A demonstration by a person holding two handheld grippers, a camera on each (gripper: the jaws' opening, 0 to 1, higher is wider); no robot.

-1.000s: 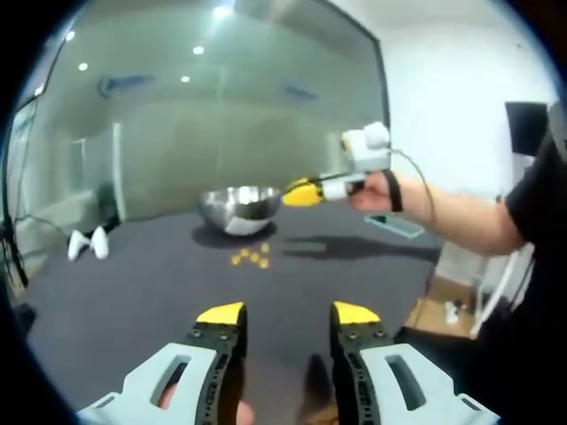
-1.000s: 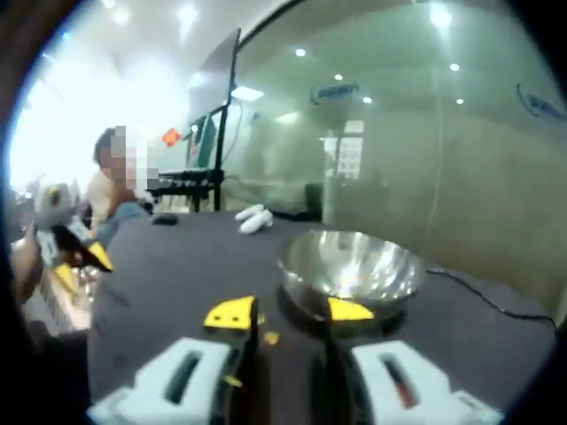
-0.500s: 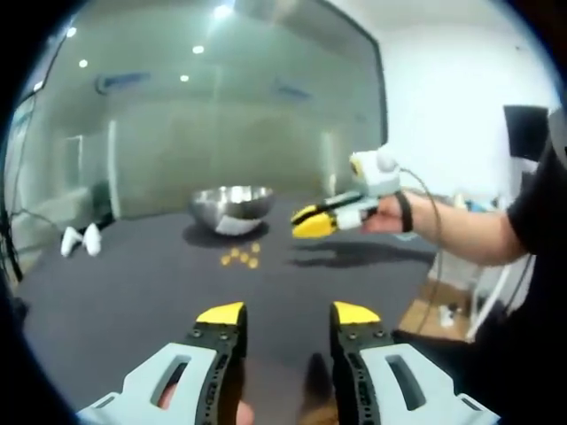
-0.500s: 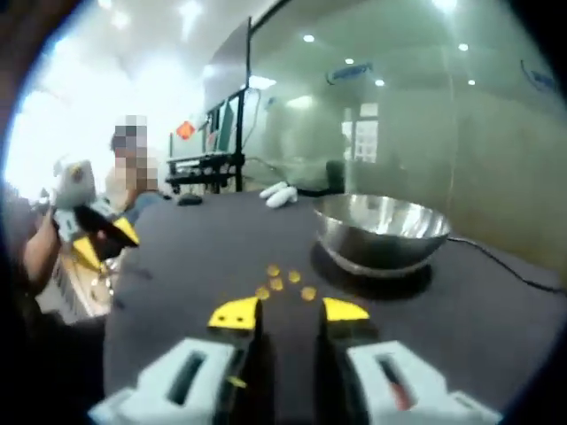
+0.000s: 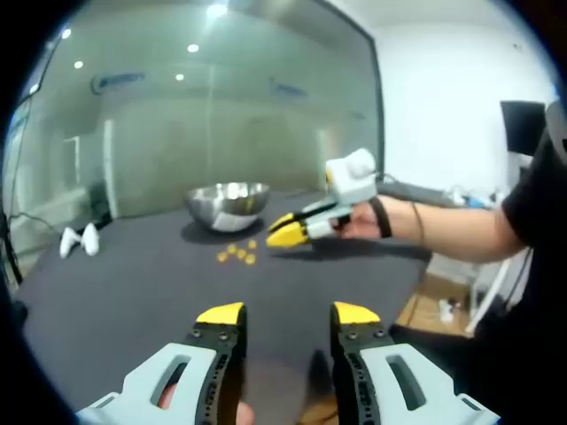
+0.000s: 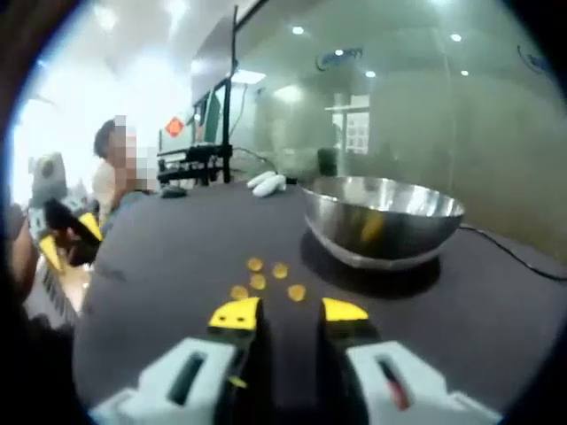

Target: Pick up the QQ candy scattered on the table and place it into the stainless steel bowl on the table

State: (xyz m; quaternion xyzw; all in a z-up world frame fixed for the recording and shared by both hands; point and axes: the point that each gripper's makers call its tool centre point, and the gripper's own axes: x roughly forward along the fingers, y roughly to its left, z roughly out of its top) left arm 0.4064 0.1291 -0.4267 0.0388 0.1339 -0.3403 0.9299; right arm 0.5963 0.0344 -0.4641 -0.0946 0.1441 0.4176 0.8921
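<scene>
QQ candies point(image 6: 266, 278) lie scattered on the dark surface point(image 6: 177, 248) beside the stainless steel bowl point(image 6: 383, 219); right gripper point(image 6: 286, 312) hovers near them, jaws parted and empty, as does left gripper point(image 5: 287, 313).

bare table point(image 6: 177, 257) before candies point(image 6: 266, 281), bowl point(image 6: 383, 217) behind them
</scene>
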